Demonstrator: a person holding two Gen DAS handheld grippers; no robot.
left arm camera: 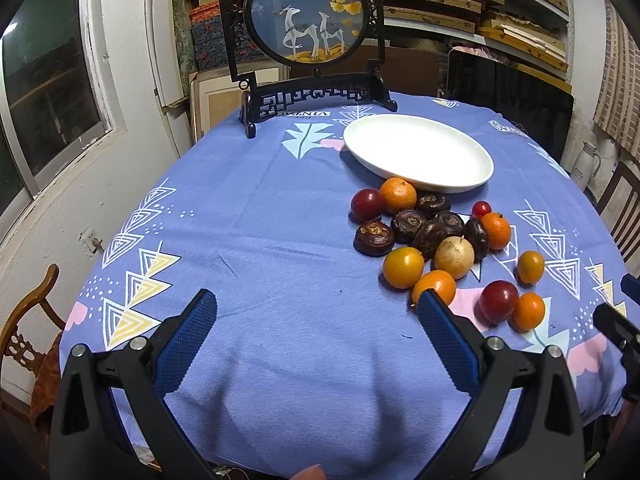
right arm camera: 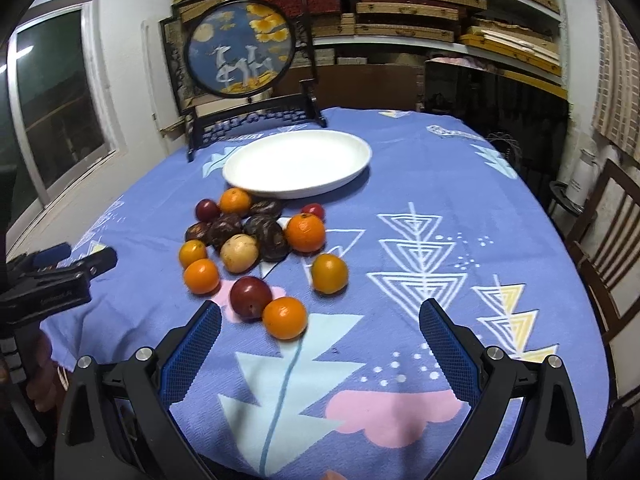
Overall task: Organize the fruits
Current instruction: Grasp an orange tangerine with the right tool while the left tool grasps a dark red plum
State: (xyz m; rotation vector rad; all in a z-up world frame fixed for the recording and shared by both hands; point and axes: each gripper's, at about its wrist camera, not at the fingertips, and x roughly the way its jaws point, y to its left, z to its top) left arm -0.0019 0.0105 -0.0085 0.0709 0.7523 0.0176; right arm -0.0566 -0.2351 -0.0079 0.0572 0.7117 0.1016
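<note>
Left wrist view first: the left gripper is spread wide with nothing between its blue pads, hanging over a big bare stretch of the purple tablecloth. All that side out to the cloth's left edge is open. The fruit pile sits to the right, just in front of the white plate, and the top orange is right up against the plate's rim. The plate has nothing on it. A framed deer screen stands at the far edge of the table, and the other gripper's tip pokes in at the right border.

Right wrist view: the right gripper is also released, jaws wide apart, holding nothing. The nearest orange and a dark red plum touch each other just ahead of its left finger. Right of the pile, the cloth is clear out to the table edge, where a wooden chair stands close. The left gripper shows at the left border.
</note>
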